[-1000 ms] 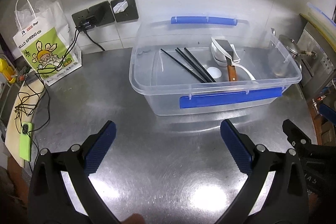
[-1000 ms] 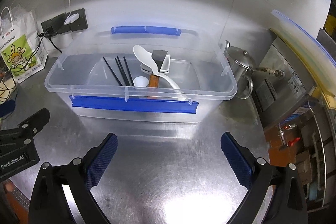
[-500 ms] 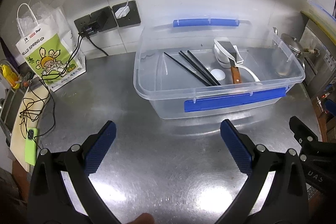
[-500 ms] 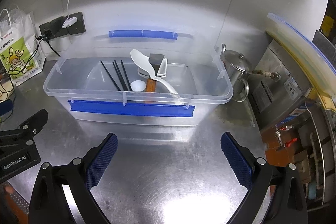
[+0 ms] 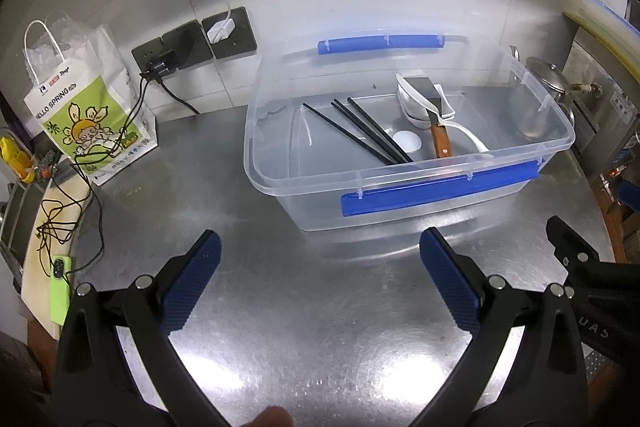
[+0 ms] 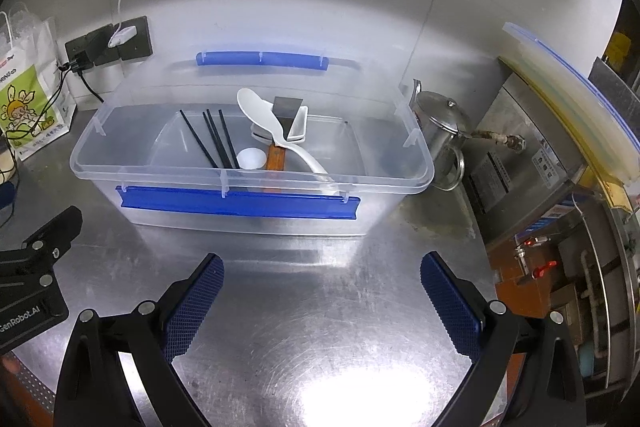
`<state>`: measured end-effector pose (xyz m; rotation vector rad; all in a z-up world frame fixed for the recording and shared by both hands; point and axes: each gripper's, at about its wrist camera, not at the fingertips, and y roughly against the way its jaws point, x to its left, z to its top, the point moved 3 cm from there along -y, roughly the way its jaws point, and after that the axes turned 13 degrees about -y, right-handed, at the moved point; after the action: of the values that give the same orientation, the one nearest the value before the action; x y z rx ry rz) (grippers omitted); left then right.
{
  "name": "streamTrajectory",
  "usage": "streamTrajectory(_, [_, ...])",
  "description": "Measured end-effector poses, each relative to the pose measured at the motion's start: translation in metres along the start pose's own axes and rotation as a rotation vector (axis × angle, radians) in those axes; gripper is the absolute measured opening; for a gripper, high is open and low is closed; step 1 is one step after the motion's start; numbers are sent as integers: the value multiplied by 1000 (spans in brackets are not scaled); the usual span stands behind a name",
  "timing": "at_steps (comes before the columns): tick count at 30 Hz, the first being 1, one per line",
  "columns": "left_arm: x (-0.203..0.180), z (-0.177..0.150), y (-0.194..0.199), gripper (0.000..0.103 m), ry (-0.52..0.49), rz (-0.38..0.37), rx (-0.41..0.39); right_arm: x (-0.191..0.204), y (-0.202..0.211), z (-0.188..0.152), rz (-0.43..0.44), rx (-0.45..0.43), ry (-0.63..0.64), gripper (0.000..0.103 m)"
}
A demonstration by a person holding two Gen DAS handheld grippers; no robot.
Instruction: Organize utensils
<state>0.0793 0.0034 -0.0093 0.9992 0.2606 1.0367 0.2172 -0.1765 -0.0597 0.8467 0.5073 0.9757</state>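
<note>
A clear plastic bin [image 5: 400, 167] [image 6: 248, 183] with blue handles stands on the steel counter. Inside lie black chopsticks [image 5: 360, 133] [image 6: 212, 139], a white rice paddle [image 6: 272, 123] [image 5: 464, 135], a wood-handled scraper [image 5: 438, 135] [image 6: 278, 155], white dishes [image 5: 416, 107] [image 6: 298, 125] and a small white round piece [image 5: 407, 140] [image 6: 251, 158]. My left gripper [image 5: 320, 259] is open and empty, over the counter in front of the bin. My right gripper [image 6: 320, 279] is open and empty, also in front of the bin.
A paper bag [image 5: 80, 115] stands at the left wall under wall sockets [image 5: 192, 43] with cables. A green phone [image 5: 60, 291] lies at the left edge. A steel kettle [image 6: 440, 131] and a stack of lids [image 6: 572, 95] are to the right.
Both grippers have pulled back and up from the bin, so it looks smaller and farther away. Both stay open and empty.
</note>
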Motion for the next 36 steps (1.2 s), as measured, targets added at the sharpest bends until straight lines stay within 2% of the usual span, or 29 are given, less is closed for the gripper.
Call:
streamTrajectory(4, [3, 1, -1, 95, 7, 28, 7, -1, -1, 0, -3, 0, -8, 98])
streamTrajectory(16, [7, 2, 2, 95, 14, 46, -5, 6, 3, -2, 24, -9, 1, 98])
streamTrajectory(19, [5, 0, 3, 95, -20, 124, 4, 9, 3, -4, 20, -8, 11, 98])
streamTrajectory(21, [5, 1, 9, 95, -31, 173, -29, 9, 3, -5, 18, -9, 11, 98])
streamTrajectory(26, [8, 3, 13, 95, 2, 99, -42, 8, 5, -5, 19, -9, 8, 98])
streamTrajectory(30, [9, 3, 9, 95, 21, 50, -19, 7, 7, -6, 20, -11, 6, 98])
streamTrajectory(36, [5, 0, 7, 95, 15, 53, -8, 6, 4, -4, 17, -2, 3, 98])
